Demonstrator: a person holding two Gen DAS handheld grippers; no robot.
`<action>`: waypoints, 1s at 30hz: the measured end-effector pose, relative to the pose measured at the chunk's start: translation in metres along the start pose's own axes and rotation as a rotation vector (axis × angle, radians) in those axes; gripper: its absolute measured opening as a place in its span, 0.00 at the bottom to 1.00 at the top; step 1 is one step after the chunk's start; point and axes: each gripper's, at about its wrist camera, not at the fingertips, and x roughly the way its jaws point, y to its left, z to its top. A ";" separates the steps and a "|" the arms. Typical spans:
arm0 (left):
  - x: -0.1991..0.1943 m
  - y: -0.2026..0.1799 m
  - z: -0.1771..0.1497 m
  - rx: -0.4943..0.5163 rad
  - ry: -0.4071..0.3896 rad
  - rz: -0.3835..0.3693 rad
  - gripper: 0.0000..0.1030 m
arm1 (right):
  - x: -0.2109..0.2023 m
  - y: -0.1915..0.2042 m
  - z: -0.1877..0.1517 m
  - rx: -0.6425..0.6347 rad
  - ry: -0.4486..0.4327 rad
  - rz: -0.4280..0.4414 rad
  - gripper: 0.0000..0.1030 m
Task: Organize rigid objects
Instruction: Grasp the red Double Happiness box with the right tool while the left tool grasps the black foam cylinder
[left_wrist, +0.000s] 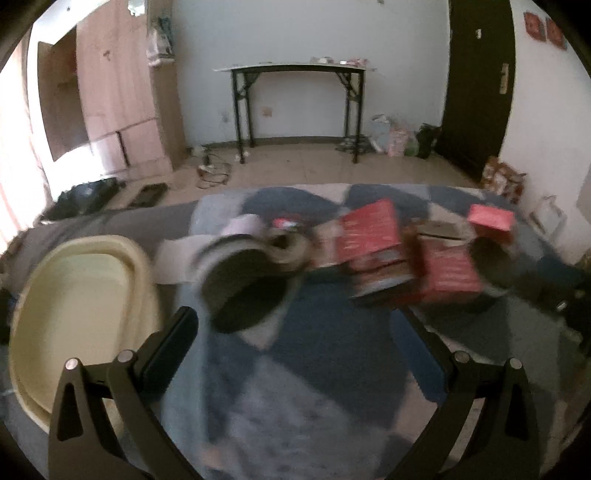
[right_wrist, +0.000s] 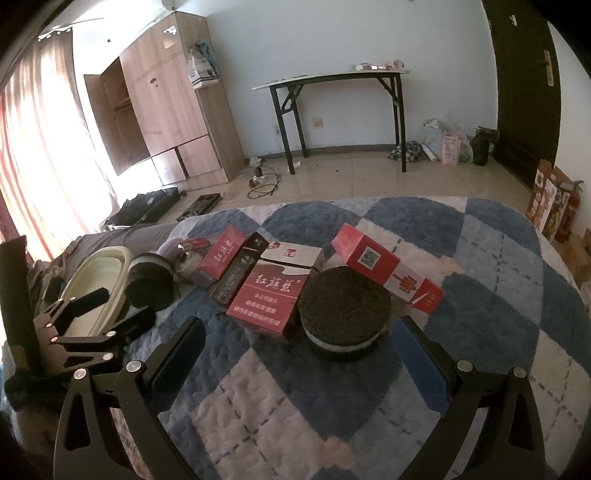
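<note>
Several rigid objects lie on a blue and white quilt (right_wrist: 480, 266): a large red box (right_wrist: 267, 295), a long red and white box (right_wrist: 388, 269), a smaller red box (right_wrist: 221, 254), a black box (right_wrist: 240, 273), and a round dark tin (right_wrist: 345, 312). A second round tin (right_wrist: 149, 282) lies tilted beside a cream basin (right_wrist: 98, 288). My right gripper (right_wrist: 301, 334) is open, just short of the round tin. My left gripper (left_wrist: 301, 325) is open and empty, below the tilted tin (left_wrist: 243, 288); it also shows in the right wrist view (right_wrist: 120, 308) over the basin.
The left wrist view is motion-blurred; the cream basin (left_wrist: 85, 317) is at its left and red boxes (left_wrist: 373, 247) at the centre right. Beyond the bed are a black folding table (right_wrist: 340, 110), a wooden wardrobe (right_wrist: 166, 103), floor clutter and a dark door (right_wrist: 524, 92).
</note>
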 end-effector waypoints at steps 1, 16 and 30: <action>-0.001 0.007 0.000 -0.001 -0.002 0.017 1.00 | -0.001 -0.002 0.000 0.008 -0.007 0.002 1.00; 0.048 0.047 0.032 -0.174 0.043 -0.016 1.00 | -0.024 -0.058 -0.008 0.255 -0.149 -0.015 1.00; 0.054 0.067 0.025 -0.295 0.045 -0.014 1.00 | 0.036 -0.117 0.048 0.496 -0.059 0.200 1.00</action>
